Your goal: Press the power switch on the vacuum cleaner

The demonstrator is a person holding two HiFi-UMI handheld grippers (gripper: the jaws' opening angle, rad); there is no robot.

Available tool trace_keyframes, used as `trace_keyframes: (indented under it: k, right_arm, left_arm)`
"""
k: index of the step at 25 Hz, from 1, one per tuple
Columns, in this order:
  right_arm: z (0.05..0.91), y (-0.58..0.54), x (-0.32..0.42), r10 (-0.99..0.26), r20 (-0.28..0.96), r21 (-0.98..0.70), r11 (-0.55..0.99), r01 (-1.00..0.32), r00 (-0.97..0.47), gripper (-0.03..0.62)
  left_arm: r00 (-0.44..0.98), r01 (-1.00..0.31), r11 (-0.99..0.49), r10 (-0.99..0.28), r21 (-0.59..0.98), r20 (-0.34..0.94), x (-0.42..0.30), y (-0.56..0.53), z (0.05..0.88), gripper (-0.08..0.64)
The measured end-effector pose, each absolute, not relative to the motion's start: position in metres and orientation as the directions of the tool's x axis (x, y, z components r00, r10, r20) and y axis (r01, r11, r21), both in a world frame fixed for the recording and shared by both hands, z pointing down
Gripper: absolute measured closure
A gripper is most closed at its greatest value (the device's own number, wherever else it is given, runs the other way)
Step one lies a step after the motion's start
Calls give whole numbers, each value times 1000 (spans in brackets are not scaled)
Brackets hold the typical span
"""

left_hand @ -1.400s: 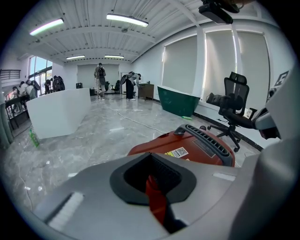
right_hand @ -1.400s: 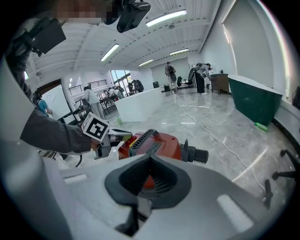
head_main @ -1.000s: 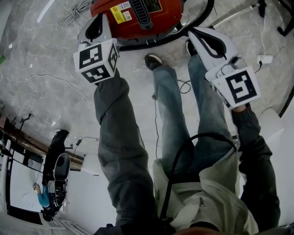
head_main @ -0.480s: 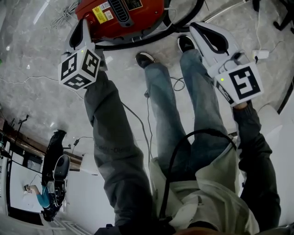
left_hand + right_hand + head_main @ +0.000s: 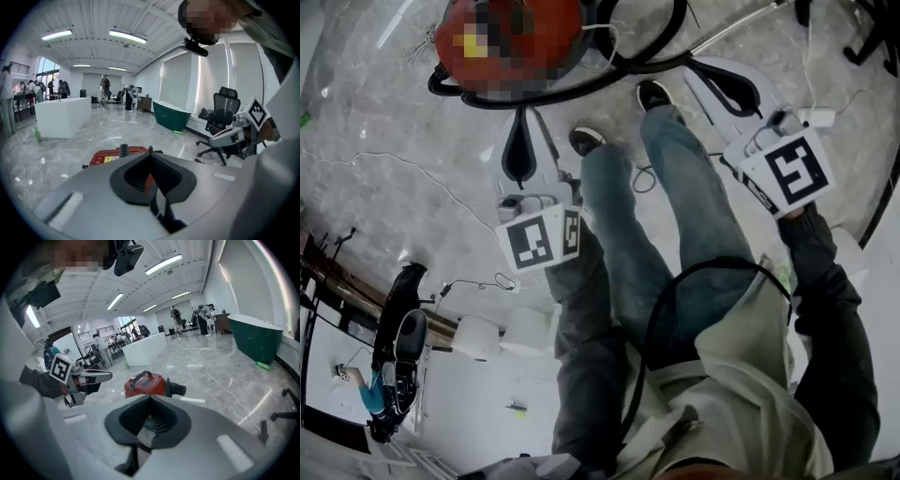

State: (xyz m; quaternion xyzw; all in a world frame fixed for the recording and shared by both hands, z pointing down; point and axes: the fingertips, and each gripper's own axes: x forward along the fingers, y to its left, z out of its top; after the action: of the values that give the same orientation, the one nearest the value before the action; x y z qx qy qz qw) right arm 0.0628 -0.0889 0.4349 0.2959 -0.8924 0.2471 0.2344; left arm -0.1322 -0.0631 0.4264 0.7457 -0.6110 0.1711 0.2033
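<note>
Red vacuum cleaner (image 5: 140, 386), yellow label (image 5: 111, 159) unreadable | left gripper (image 5: 150, 151) fingers together | right gripper (image 5: 150, 398) fingers together

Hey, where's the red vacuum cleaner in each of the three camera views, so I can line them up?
Head view: red vacuum cleaner at the top left, mostly blurred over.
Left gripper view: vacuum cleaner low, left of centre, just beyond the jaw tips.
Right gripper view: vacuum cleaner at centre, above the jaw tips.
Shared landmark: dark green tub, in both gripper views only.
</note>
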Motion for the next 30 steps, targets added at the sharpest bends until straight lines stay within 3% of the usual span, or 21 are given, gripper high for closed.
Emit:
trace_keyframes:
  k: [7,13,16,26,30]
  right_arm:
    - [419,-34,120,-422,595,-294,677,-674,-684,591]
    - [386,63,126,-357,549,-313,750,-582,-756,591]
    - [344,122,123,-341,504,-299,793,-531,-793,591]
    - [160,307,148,-369,336,-216,865,-453,-866,591]
    - [105,339,189,-406,293,-183,865,-468,-865,591]
  left_arm:
    - [201,-967,-102,-868,234,455,-59,10,391,558]
    - [189,-970,-101,-888,222,420,-23,95,371,558]
    - [200,-962,-108,-904,250,379,-2,155,339,558]
    - [319,-947,-303,-921,104,224,67,317,160,558]
    - [263,-961,-245,-953,130,151,89,341,100,558]
